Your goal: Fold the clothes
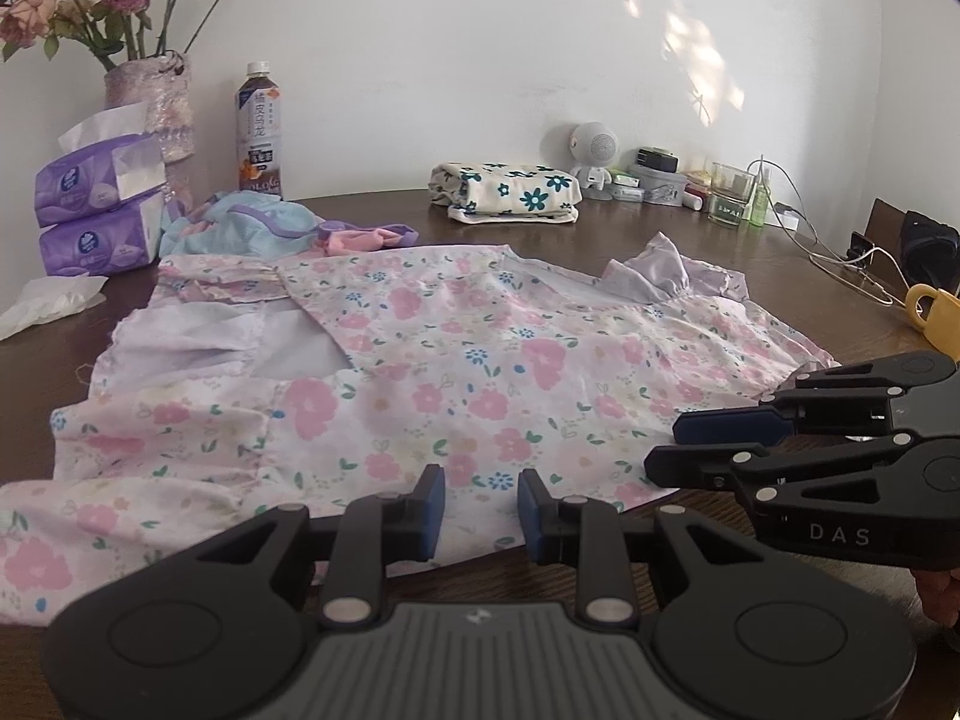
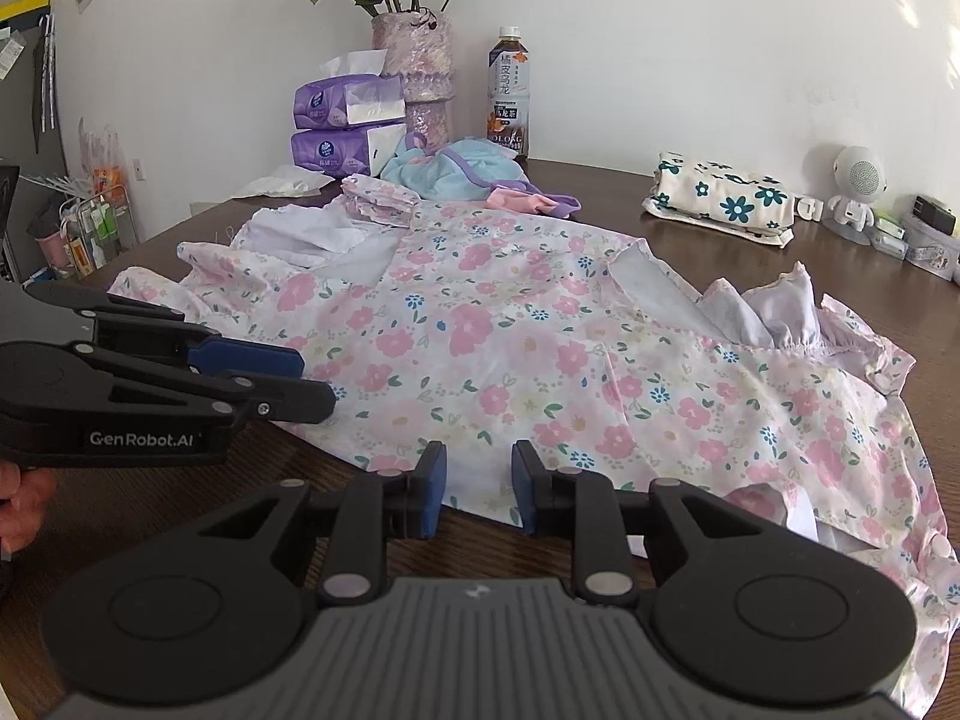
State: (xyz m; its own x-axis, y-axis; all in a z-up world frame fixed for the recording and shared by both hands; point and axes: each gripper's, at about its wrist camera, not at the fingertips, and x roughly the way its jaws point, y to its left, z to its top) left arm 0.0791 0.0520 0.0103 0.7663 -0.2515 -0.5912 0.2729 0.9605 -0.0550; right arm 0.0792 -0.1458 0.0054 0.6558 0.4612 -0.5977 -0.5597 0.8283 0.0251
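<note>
A pale dress with pink and blue flowers lies spread over the brown table, seen as the dress in the left wrist view and the dress in the right wrist view. One side panel is folded inward, showing white lining. My left gripper is open, its blue pads just above the near hem. My right gripper is open too, over the same hem further right. Each shows in the other's view: right gripper, left gripper. Neither holds cloth.
At the back lie a folded cream garment with teal flowers, a crumpled blue and pink garment, two purple tissue packs, a vase and a bottle. A yellow mug and cables sit at the right edge.
</note>
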